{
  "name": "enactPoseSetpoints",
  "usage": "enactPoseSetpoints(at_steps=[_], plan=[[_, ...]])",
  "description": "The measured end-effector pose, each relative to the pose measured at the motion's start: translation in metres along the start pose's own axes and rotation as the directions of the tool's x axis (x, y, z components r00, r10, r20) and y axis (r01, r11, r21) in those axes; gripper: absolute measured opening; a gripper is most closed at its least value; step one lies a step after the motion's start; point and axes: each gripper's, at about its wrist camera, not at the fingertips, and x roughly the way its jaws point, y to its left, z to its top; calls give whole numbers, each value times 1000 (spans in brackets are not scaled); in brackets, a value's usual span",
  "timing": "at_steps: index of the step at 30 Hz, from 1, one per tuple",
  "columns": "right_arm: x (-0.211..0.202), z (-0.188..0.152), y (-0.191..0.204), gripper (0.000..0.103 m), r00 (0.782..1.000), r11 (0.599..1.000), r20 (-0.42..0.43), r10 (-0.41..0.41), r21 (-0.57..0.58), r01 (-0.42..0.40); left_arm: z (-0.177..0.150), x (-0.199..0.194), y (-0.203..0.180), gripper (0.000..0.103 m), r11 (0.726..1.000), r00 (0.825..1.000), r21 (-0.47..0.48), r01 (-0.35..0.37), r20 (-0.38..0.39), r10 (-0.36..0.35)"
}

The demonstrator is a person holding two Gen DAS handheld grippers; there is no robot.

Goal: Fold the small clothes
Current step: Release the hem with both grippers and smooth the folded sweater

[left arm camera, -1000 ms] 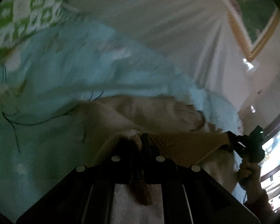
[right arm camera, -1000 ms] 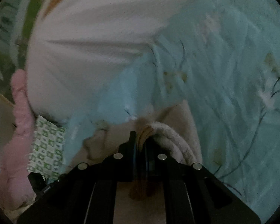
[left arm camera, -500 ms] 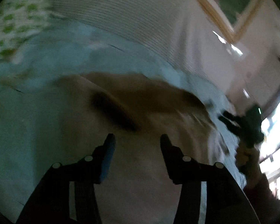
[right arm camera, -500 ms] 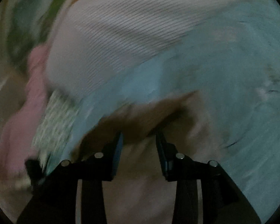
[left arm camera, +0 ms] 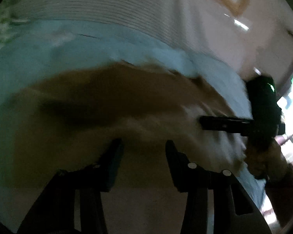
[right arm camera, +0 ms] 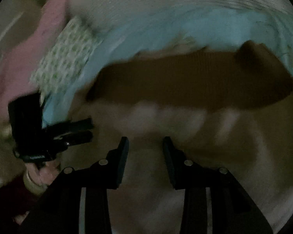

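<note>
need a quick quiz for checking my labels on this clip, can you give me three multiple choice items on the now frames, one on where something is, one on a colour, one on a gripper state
1. Where does the tan garment lie?
A. on the light blue bedsheet
B. on a wooden floor
C. inside a basket

2. What colour is the cloth beside the green-patterned fabric, toward the right wrist view's upper left?
A. red
B. pink
C. black

3. How do the jaws of the left gripper and right gripper stand?
A. both shut on the garment
B. left open, right shut
C. both open, gripping nothing

Answers:
1. A, blue sheet shows around the garment's far edge in both views.
2. B, the pink cloth borders the patterned fabric.
3. C, a clear gap shows between each pair of fingers, with the garment lying beyond them.
</note>
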Motion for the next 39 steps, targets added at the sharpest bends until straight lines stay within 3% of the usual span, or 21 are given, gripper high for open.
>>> enactPoseSetpoints(at_steps=[1, 3, 5, 6, 8, 10, 14, 16, 21, 24, 26, 28, 30, 31, 33, 39], plan=[[1, 9, -13, 38, 999, 998, 21, -48, 40, 47, 7, 0, 12, 45, 999, 1000, -29, -17, 12, 18], [2, 23, -37, 38, 996, 990, 59, -72, 124, 64, 21, -3, 47, 43, 991, 996, -119, -69, 45, 75], [-8, 31, -60, 38, 979, 968, 134, -153, 221, 121, 29, -8, 74, 42, 977, 990, -188, -97, 86, 115], [-13, 32, -66, 38, 971, 961, 170, -169, 249, 124, 30, -12, 89, 39, 968, 988, -241, -72, 114, 102], [-33, 29, -83, 38, 926, 915, 248, -284, 359, 185, 26, -15, 107, 33, 951, 989, -310, -2, 140, 47], [-49, 17, -94, 38, 915, 907, 315, -253, 406, 111, 21, -15, 107, 30, 947, 989, -322, 2, 142, 47], [-76, -7, -85, 38, 912, 923, 335, -238, 370, 105, 9, -34, 80, 36, 961, 985, -271, -60, 139, 101], [-94, -24, -72, 43, 913, 938, 346, -218, 334, 97, 0, -44, 62, 41, 967, 984, -247, -65, 143, 103], [-116, -63, -41, 47, 923, 960, 331, -197, 258, 112, -42, -75, 17, 45, 982, 989, -186, -37, 137, 63], [-123, -90, -30, 50, 933, 966, 320, -167, 243, 90, -73, -85, -7, 46, 987, 992, -163, -4, 121, 24], [-122, -107, -32, 56, 941, 957, 279, -189, 265, 113, -93, -88, -16, 47, 987, 995, -161, 10, 104, 7], [-120, -119, -42, 57, 945, 937, 224, -237, 311, 161, -111, -87, -16, 50, 985, 996, -174, 8, 88, 8], [-120, -133, -56, 56, 949, 918, 186, -256, 354, 178, -128, -84, -6, 50, 981, 997, -192, -38, 52, 49], [-127, -140, -61, 56, 947, 918, 218, -235, 370, 143, -132, -82, 1, 49, 976, 997, -208, -61, 35, 70], [-135, -143, -64, 56, 939, 907, 225, -262, 390, 160, -143, -90, 18, 41, 967, 998, -254, -28, 42, 40], [-151, -155, -51, 57, 925, 898, 241, -294, 401, 182, -157, -121, 34, 45, 947, 995, -319, -36, 81, 65]])
